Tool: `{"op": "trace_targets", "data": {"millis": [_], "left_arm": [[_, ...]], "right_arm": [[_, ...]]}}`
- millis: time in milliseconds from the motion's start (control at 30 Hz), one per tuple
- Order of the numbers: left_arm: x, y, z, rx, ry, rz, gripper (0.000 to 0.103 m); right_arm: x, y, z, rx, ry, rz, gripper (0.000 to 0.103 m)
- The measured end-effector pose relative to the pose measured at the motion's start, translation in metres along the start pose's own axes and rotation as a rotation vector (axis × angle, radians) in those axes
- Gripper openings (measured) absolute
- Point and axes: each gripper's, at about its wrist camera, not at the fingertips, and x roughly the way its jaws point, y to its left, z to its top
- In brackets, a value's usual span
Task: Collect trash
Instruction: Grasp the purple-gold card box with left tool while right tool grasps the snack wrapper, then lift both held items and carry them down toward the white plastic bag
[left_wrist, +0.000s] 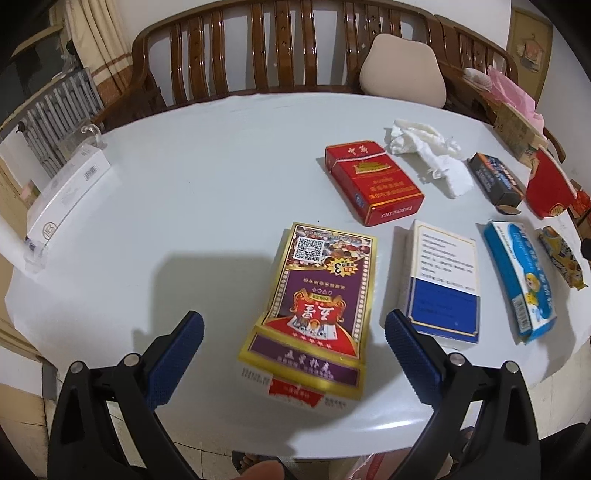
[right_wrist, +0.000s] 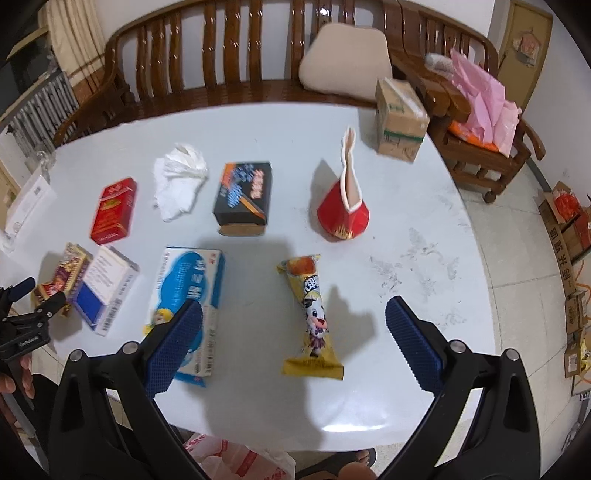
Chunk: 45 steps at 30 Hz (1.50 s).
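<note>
the job is just starting: all the trash lies on the white table (right_wrist: 369, 155) and neither tool holds anything.

in the left wrist view, the left gripper (left_wrist: 293, 326) is at the bottom of the frame. its jaws are spread wide. the card box (left_wrist: 314, 306), purple and gold, lies in the lower middle of the frame, right in the gap between the jaws. it is not touching either jaw that i can see. this looks like the first thing to grab. just to the right of it is the blue and white box (left_wrist: 443, 280), very near the right jaw. the next move needs the jaws to go down on both long sides of the card box and then squeeze, without bumping the blue and white box.

in the right wrist view, the right gripper (right_wrist: 293, 326) is also at the bottom of the frame, jaws spread wide, holding nothing. the yellow snack wrapper (right_wrist: 312, 317) lies in the lower middle, between the jaws. the light blue box (right_wrist: 192, 291) is at the lower left, partly behind the left jaw. the wrapper is thin and flat, so i think the jaws must come down low to pinch it.

farther up the frame are the red pack (right_wrist: 112, 212), the tissue (right_wrist: 181, 181), the black box (right_wrist: 245, 195) and the red paper cup (right_wrist: 343, 206), all apart from each other.

a red and white plastic bag (right_wrist: 236, 459) peeks out at the bottom edge, below the table. that may be where the trash goes.
</note>
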Motion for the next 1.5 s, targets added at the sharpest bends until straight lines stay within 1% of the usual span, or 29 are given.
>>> {"op": "trace_targets", "data": {"millis": [67,200,300,367,433,467,500,533,567,600,633,667,700,733,800,867,900,967,1133,1233,1500], "left_arm": [[0.006,-0.001,0.002,0.011,0.015,0.001,0.096],[0.017,0.001,0.005,0.017,0.029,-0.006,0.096],[0.024,0.005,0.006,0.015,0.044,-0.014,0.096],[0.027,0.007,0.005,0.004,0.047,-0.027,0.094],[0.028,0.011,0.006,-0.010,0.045,-0.043,0.093],[0.029,0.012,0.006,-0.011,0.044,-0.044,0.092],[0.028,0.012,0.006,-0.006,0.036,-0.049,0.088],[0.027,0.011,0.006,-0.002,0.030,-0.052,0.082],[0.026,0.011,0.006,0.000,0.025,-0.053,0.079],[0.025,0.011,0.007,0.000,0.022,-0.054,0.072],[0.023,0.009,0.007,0.001,0.021,-0.053,0.068],[0.022,0.009,0.007,0.004,0.021,-0.056,0.061],[0.022,0.007,0.007,0.009,0.023,-0.057,0.059],[0.021,0.007,0.007,0.013,0.024,-0.057,0.059],[0.020,0.007,0.005,0.009,0.020,-0.060,0.059],[0.018,0.008,0.003,0.001,0.019,-0.061,0.058],[0.017,0.007,0.002,-0.008,0.019,-0.063,0.058],[0.015,0.010,0.001,-0.025,0.020,-0.073,0.058],[0.003,0.009,-0.002,-0.029,-0.006,-0.071,0.058],[-0.006,0.009,-0.003,-0.029,-0.025,-0.071,0.058],[-0.033,0.008,-0.010,-0.021,-0.066,-0.074,0.058]], "right_arm": [[0.011,-0.003,0.001,0.010,0.025,-0.002,0.097],[0.034,-0.007,0.001,0.028,0.077,0.025,0.097],[0.044,-0.005,0.000,0.012,0.100,0.013,0.097],[0.050,-0.004,-0.002,-0.003,0.110,0.015,0.095],[0.056,-0.004,-0.002,-0.007,0.128,0.011,0.089],[0.059,-0.004,-0.002,-0.009,0.135,0.012,0.086],[0.061,-0.004,-0.002,-0.014,0.137,0.011,0.076],[0.063,-0.003,-0.002,-0.021,0.139,0.010,0.070],[0.065,-0.002,-0.001,-0.023,0.141,0.009,0.069],[0.066,-0.002,-0.001,-0.024,0.138,0.011,0.068],[0.065,-0.001,0.000,-0.027,0.138,0.011,0.066],[0.065,0.000,0.000,-0.029,0.139,0.013,0.064],[0.064,0.000,0.001,-0.033,0.136,0.014,0.057],[0.063,0.001,0.001,-0.037,0.132,0.014,0.048],[0.062,0.004,0.001,-0.049,0.128,0.019,0.039],[0.060,0.007,0.000,-0.058,0.124,0.023,0.026],[0.060,0.007,0.000,-0.060,0.121,0.020,0.012],[0.058,0.008,-0.002,-0.061,0.117,0.018,0.011],[0.057,0.004,-0.003,-0.039,0.113,0.033,0.009],[0.045,0.005,-0.008,-0.047,0.098,0.050,0.008],[0.014,-0.003,-0.013,-0.016,0.060,0.060,0.008]]}}
